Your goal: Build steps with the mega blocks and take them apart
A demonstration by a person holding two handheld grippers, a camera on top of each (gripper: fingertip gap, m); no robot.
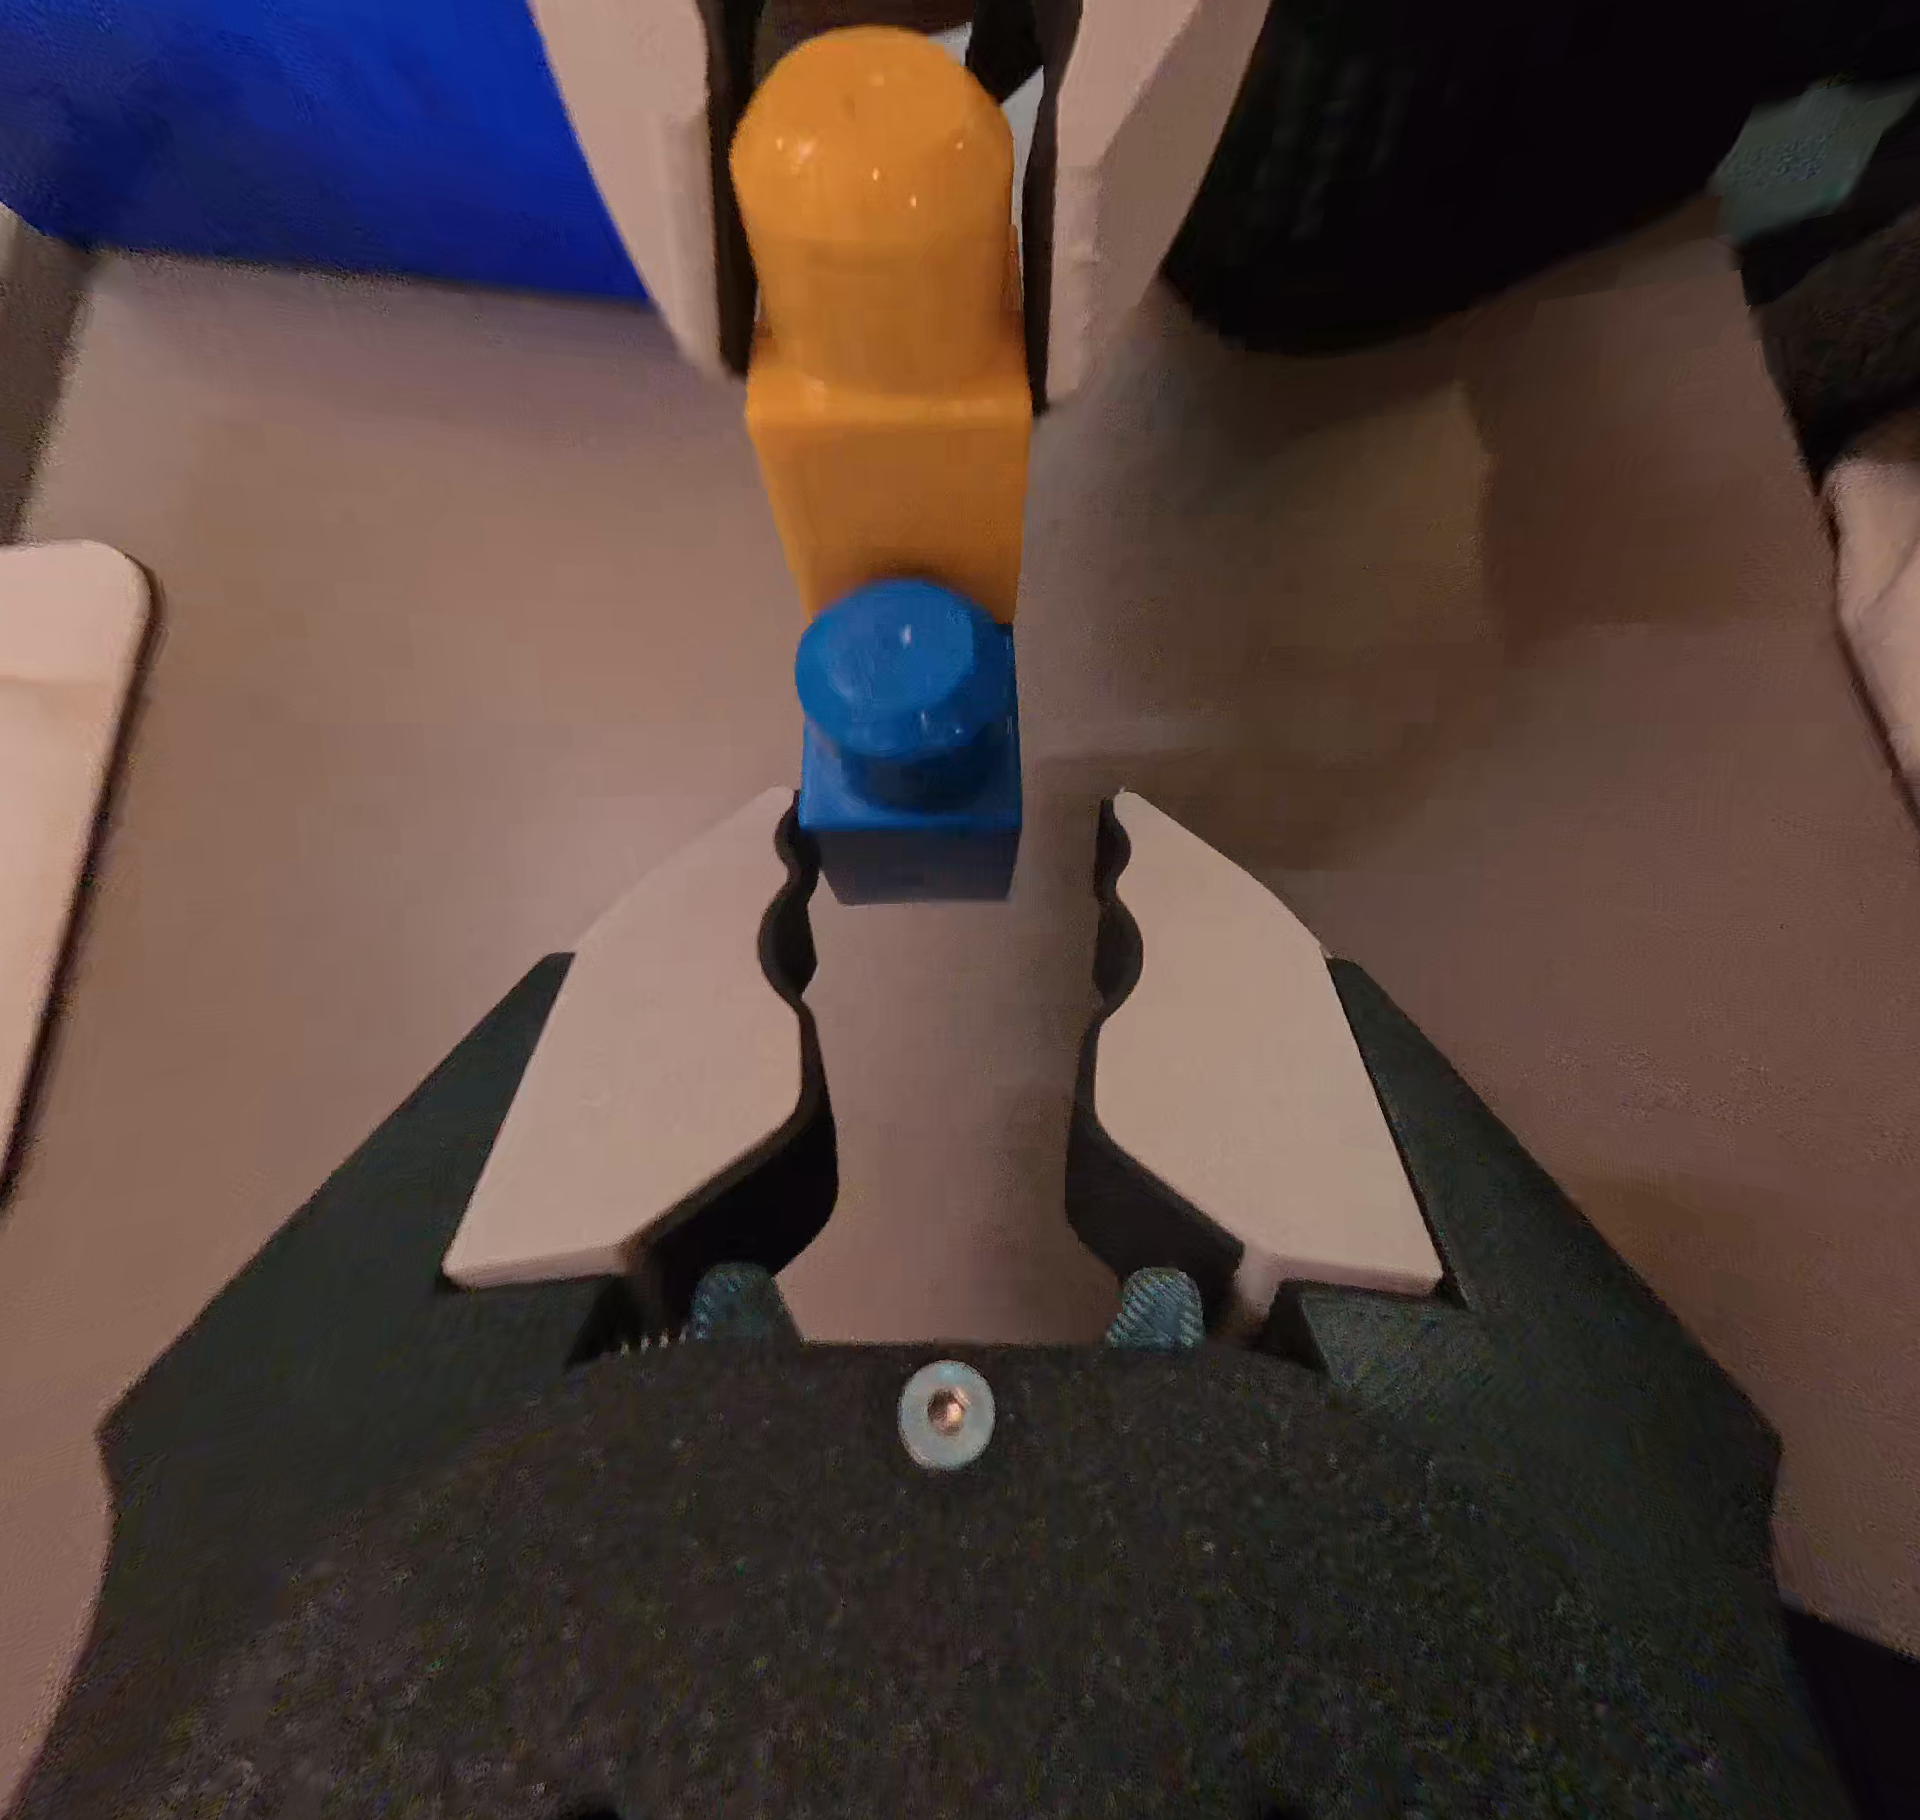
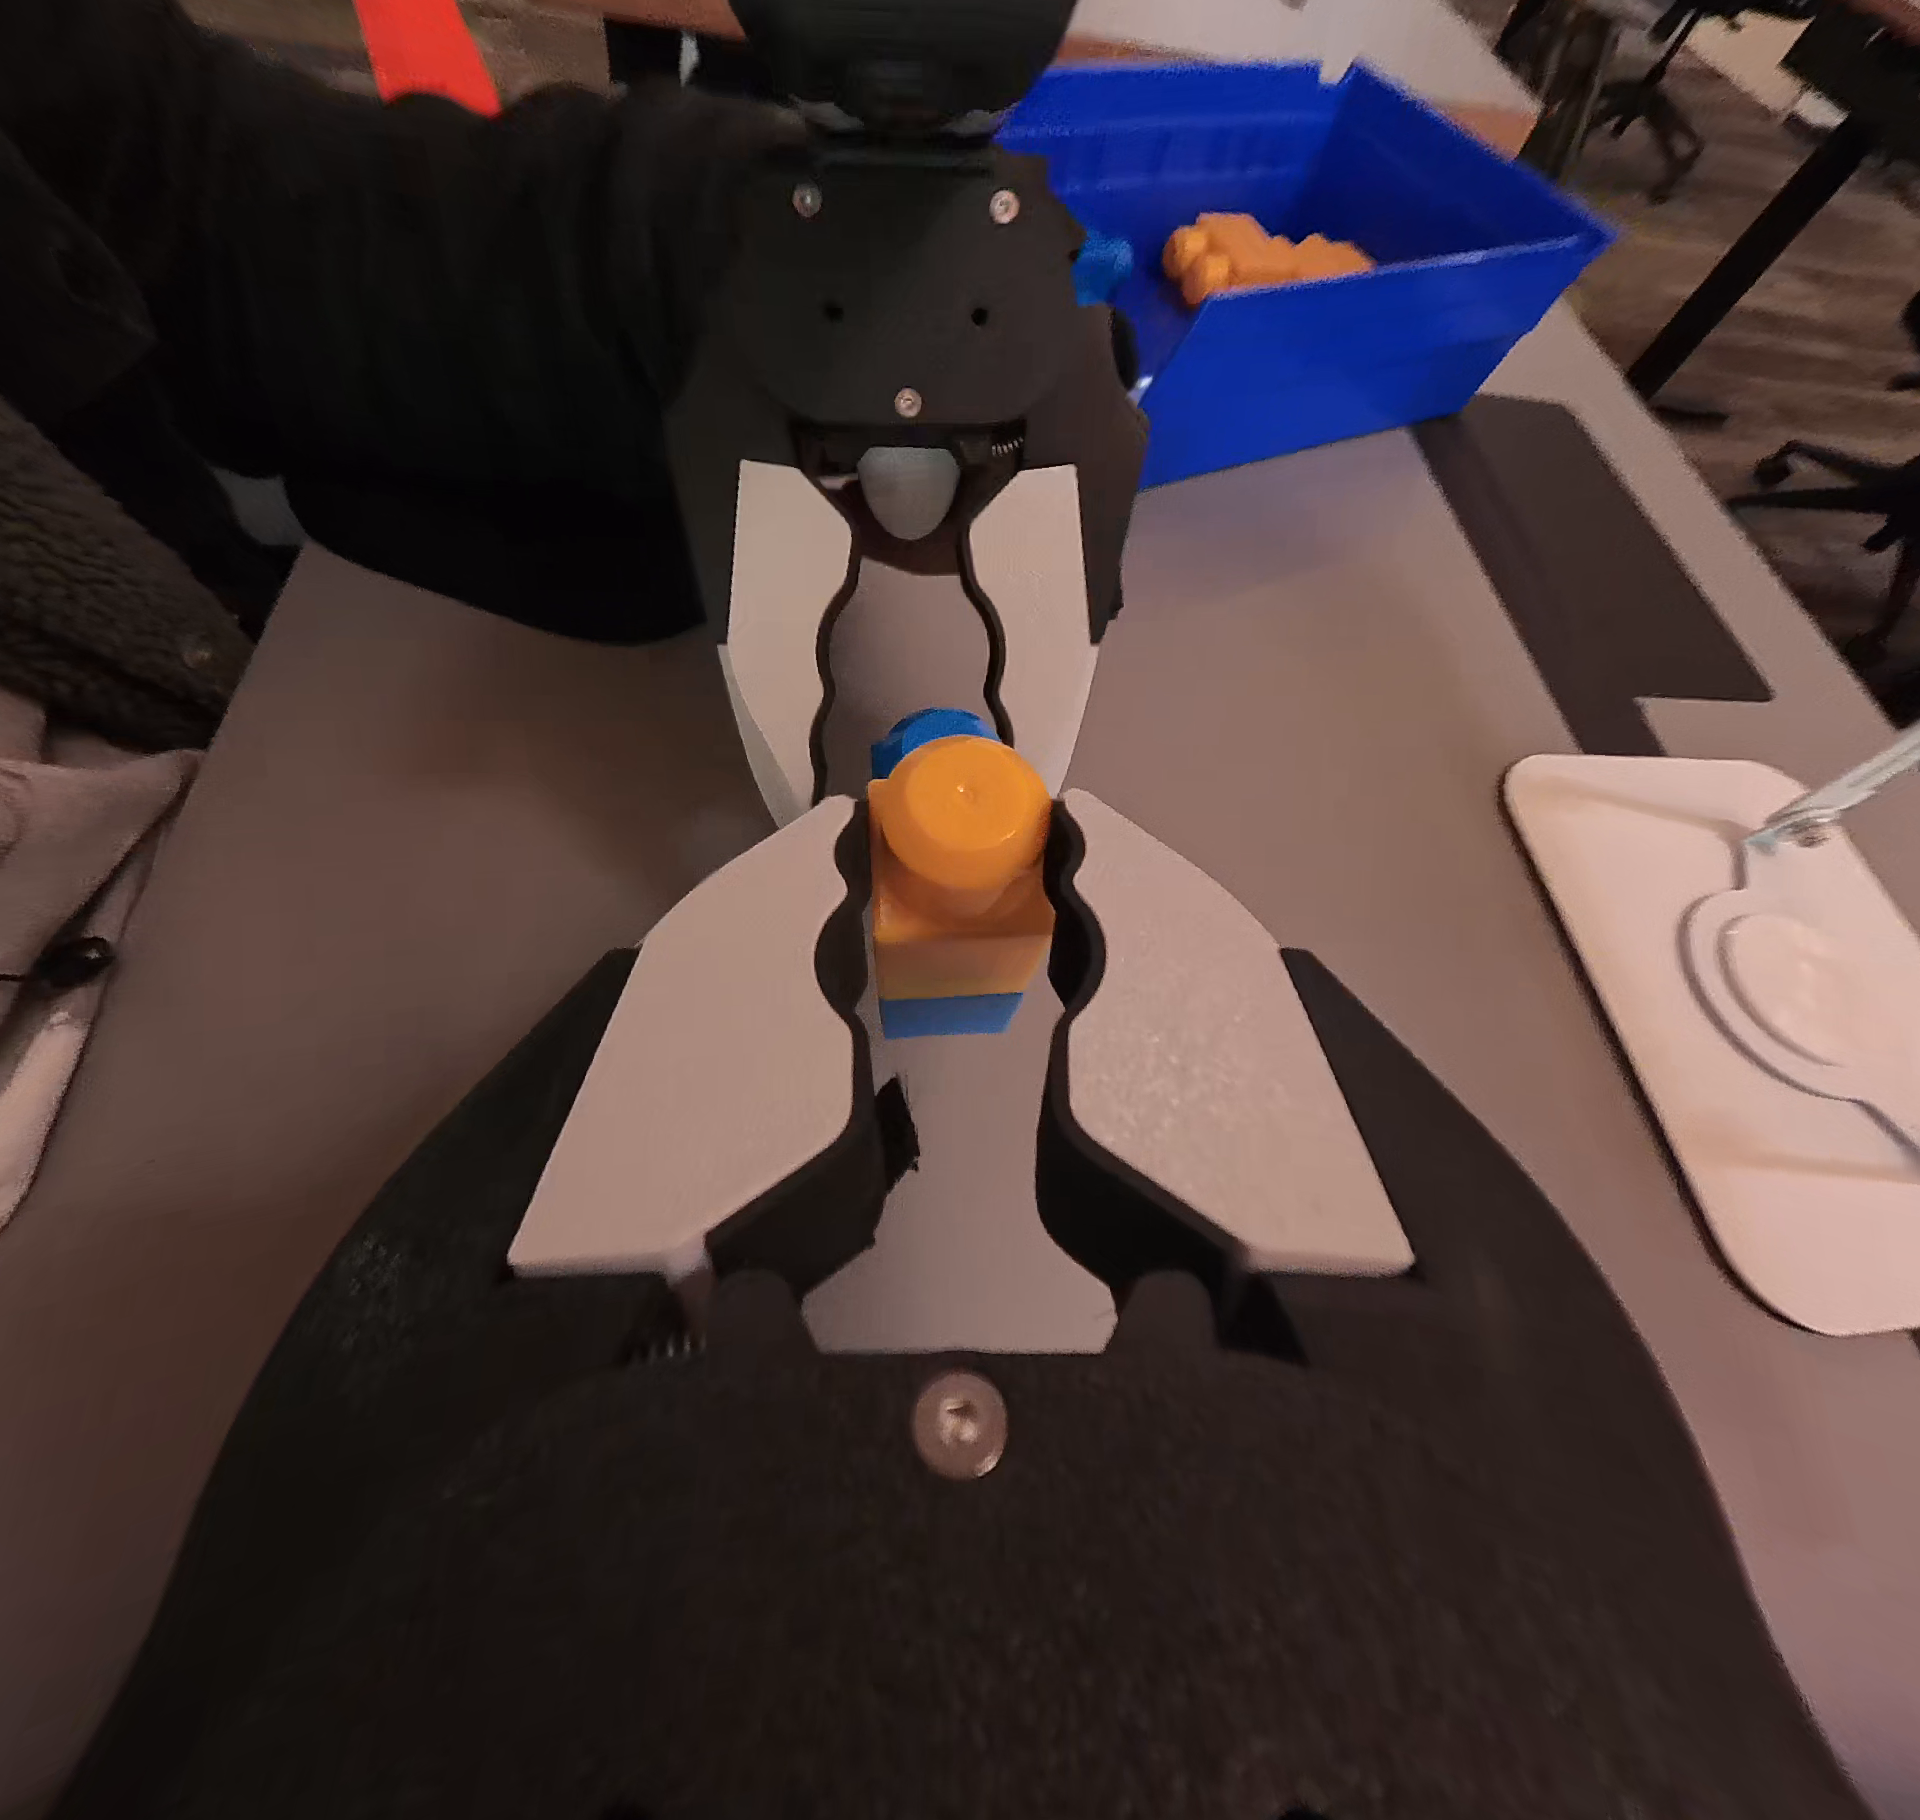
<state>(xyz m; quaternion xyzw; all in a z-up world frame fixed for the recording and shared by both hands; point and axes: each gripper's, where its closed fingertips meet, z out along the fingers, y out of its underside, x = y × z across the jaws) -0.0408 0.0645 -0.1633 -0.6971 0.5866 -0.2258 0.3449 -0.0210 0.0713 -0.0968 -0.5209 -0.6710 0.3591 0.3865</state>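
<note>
Right gripper (image 2: 956, 866) clamps its wavy black pads on the glossy orange block (image 2: 961, 897), which sits on one end of a blue block (image 1: 914, 804) on the grey table (image 1: 416, 731). Left gripper (image 1: 940, 835) is spread around the blue block's other round stud. Beyond the blocks, a blue bin (image 2: 1351, 357) holds orange blocks (image 2: 1257, 258).

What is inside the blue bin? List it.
Orange blocks lie piled inside the blue bin. The bin's near wall and the left hand-held gripper cover the rest of its floor, so anything else in there cannot be seen.
</note>
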